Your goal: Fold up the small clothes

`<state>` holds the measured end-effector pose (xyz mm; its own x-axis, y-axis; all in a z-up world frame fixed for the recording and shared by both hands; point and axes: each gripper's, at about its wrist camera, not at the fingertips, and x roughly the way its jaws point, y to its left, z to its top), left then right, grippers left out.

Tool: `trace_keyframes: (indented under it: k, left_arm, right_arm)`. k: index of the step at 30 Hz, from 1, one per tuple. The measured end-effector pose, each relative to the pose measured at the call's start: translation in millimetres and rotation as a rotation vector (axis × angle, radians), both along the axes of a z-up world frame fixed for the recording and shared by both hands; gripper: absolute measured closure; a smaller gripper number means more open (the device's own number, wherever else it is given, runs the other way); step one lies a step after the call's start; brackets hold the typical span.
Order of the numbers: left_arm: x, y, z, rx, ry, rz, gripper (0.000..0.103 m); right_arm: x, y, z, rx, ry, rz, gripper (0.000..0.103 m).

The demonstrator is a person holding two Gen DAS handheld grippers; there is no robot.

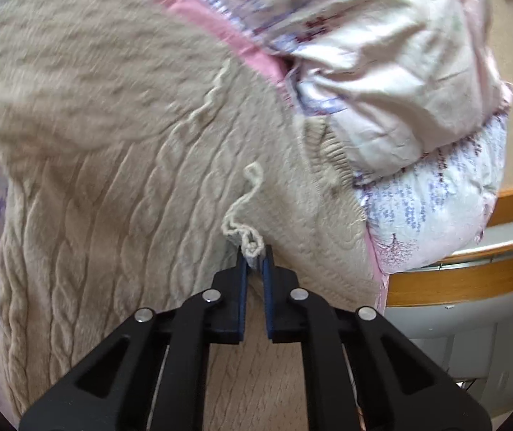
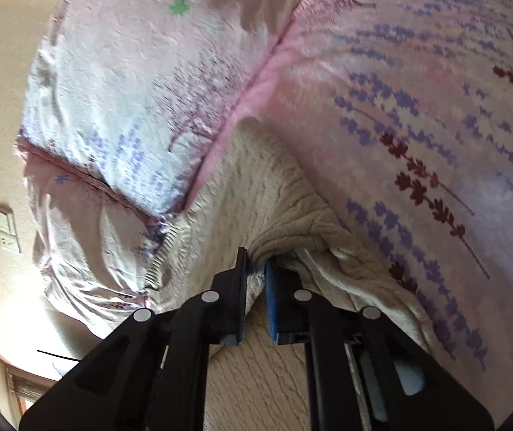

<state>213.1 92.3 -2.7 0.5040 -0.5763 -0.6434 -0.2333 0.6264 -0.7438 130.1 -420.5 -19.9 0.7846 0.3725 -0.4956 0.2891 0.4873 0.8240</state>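
Garment: a beige cable-knit sweater [image 1: 120, 165], spread over a floral quilt [image 1: 382, 54] on the bed, with a bunched quilt fold lying against its far edge
Left gripper [image 1: 255, 264]: jaws nearly closed, pinching an edge of the sweater where a loose yarn tail [image 1: 247, 201] curls up out of the knit
Right gripper [image 2: 255, 269]: jaws drawn in tight on another bunched edge of the sweater, the fabric puckering between the blue pads [image 2: 272, 301]
Stage, as I read it: both edges are held, ready to be carried over into a fold
Risk, snag: the yarn tail sits right at the left pinch; pulling could draw the thread and pucker the knit
Risk, slip: each grip takes only a narrow bite of thick, stretchy knit, so uneven pulling may let one side slide free
Risk, skewed fold: the lumpy quilt underneath could drag the sweater's lower layer along
Surroundings: a wooden bed frame [image 1: 465, 280] shows beyond the quilt
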Motion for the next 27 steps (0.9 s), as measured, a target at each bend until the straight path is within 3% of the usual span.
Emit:
trace_keyframes:
  k: [4,8,12,13,15,16,18,19,20,23,27]
  left_arm:
    - [5.6,-0.5,18.6,0.116,-0.100,-0.006,0.096]
    - [9.4,0.9,0.9,0.190,-0.032,-0.036,0.096]
    - [-1.5,2.0,7.6,0.210,-0.046,-0.106,0.090]
    - [-5.7,4.2,10.7,0.212,-0.050,-0.115,0.087]
    - [-16.9,13.1,18.6,0.208,-0.070,-0.125,0.066]
    - [-25.1,22.5,22.9,0.205,-0.078,-0.118,0.062]
    - [-40.2,45.4,28.6,0.200,-0.087,-0.088,0.058]
    - [-49.0,63.0,30.7,0.199,-0.080,-0.057,0.057]
    - [-53.3,72.3,30.9,0.200,-0.072,-0.036,0.055]
    - [-71.3,117.7,34.0,0.211,-0.049,0.066,0.055]
    - [-97.2,185.3,34.3,0.213,-0.007,0.235,0.054]
  right_arm:
    - [-14.2,8.0,9.3,-0.092,-0.025,-0.007,0.095]
    - [-10.2,22.2,-5.2,-0.150,0.085,0.065,0.094]
    - [-18.6,37.6,7.1,-0.252,0.128,0.125,0.090]
    - [-22.9,44.0,14.4,-0.279,0.109,0.143,0.090]
    - [-27.2,61.2,30.6,-0.351,0.068,0.189,0.090]
    - [-27.1,72.1,39.7,-0.395,0.049,0.219,0.090]
    - [-19.1,97.1,54.5,-0.466,0.014,0.290,0.082]
    - [-11.6,109.6,58.5,-0.488,0.002,0.333,0.064]
    - [1.2,126.8,60.0,-0.509,-0.005,0.383,0.053]
    - [28.1,159.5,57.7,-0.588,-0.022,0.447,0.052]
    - [58.7,197.4,41.8,-0.697,0.028,0.515,0.052]
